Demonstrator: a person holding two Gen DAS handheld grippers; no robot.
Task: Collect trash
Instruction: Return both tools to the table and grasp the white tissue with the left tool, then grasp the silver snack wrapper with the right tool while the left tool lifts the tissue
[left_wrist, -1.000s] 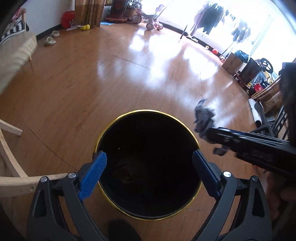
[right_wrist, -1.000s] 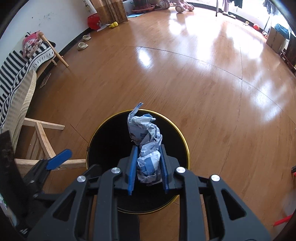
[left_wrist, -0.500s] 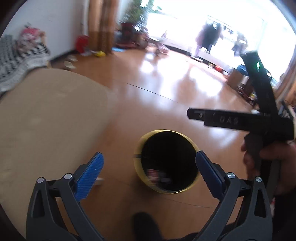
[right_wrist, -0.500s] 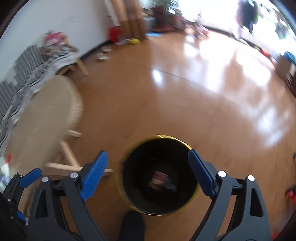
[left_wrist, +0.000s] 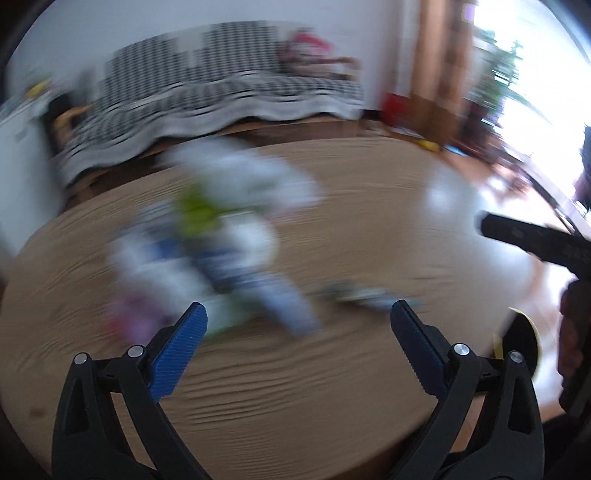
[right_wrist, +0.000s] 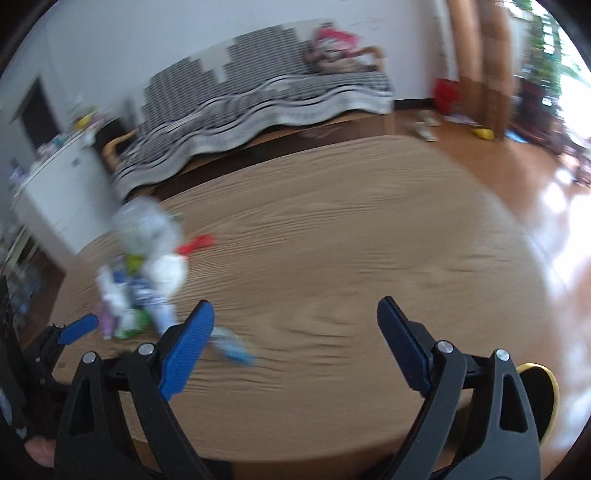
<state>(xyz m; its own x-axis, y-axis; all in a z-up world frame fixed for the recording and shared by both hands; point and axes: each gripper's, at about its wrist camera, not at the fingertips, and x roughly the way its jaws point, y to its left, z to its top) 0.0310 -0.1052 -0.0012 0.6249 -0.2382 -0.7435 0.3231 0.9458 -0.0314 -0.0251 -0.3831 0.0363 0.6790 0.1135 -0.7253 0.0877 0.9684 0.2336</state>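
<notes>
A blurred pile of trash (left_wrist: 221, 240), white, blue and green wrappers, lies on the left part of a round wooden table (left_wrist: 332, 387). A flat bluish wrapper (left_wrist: 362, 293) lies apart to its right. My left gripper (left_wrist: 295, 310) hovers open and holds nothing, just short of the pile. My right gripper (right_wrist: 295, 302) is open and holds nothing over the table (right_wrist: 332, 240), with the trash pile (right_wrist: 147, 273) and a red scrap (right_wrist: 197, 243) to its left. The black bin with a gold rim (right_wrist: 539, 391) shows at the lower right, beside the table.
A sofa under a black-and-white striped cover (right_wrist: 258, 99) stands behind the table. A white cabinet (right_wrist: 55, 192) is at the left. The bin (left_wrist: 521, 343) and a hand on the other gripper's handle (left_wrist: 572, 332) are at the right edge. Both views are motion-blurred.
Both grippers swung up and away from over the bin to the table. The right gripper opened, and the crumpled paper it held is no longer in its jaws.
</notes>
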